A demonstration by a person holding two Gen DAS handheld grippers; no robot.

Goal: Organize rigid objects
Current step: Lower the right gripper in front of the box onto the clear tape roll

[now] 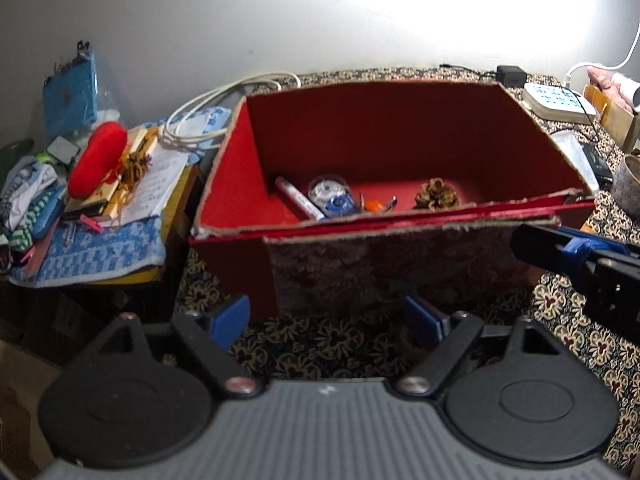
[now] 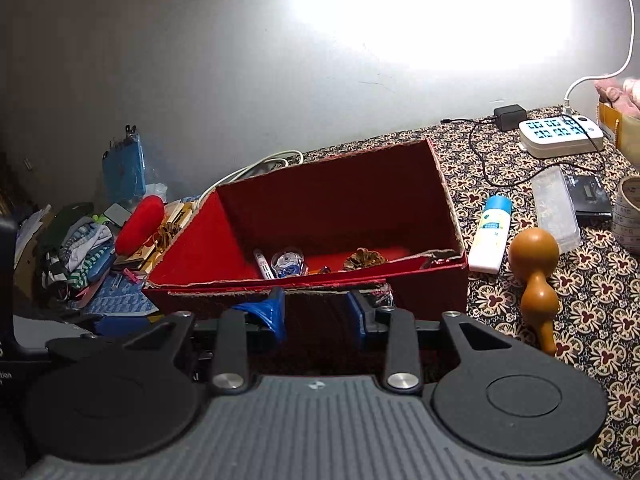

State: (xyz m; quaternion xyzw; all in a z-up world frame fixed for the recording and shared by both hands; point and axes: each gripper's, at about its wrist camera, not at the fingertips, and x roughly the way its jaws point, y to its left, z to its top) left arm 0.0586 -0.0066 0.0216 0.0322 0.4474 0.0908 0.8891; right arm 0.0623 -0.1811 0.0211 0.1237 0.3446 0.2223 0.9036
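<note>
- The open red cardboard box (image 1: 400, 148) sits on the desk covered in a dark floral cloth (image 2: 580, 300), its long axis running left to right, opening upward.
- On the box floor, along the near wall: a white marker pen with a red label (image 1: 300, 199), its long axis slanting from far left to near right; just right of it a clear round tape dispenser with blue parts (image 1: 332, 196); then a small orange item (image 1: 374, 205), too small to identify; then a brown pine cone (image 1: 436, 195).
- Right of the box, a white bottle with a blue cap (image 2: 491, 238) lies on the cloth, cap pointing away toward the far side.
- Next to the bottle, a brown wooden gourd (image 2: 536, 276) lies with its big bulb far and its thin stem near.
- The left gripper (image 1: 326, 320) hovers before the box's near wall, blue-padded fingers (image 1: 230, 320) spread wide, nothing between them.
- The right gripper (image 2: 318, 316) is at the box's near wall, fingers (image 2: 276, 314) set fairly close; whether they pinch anything I cannot tell.
</note>
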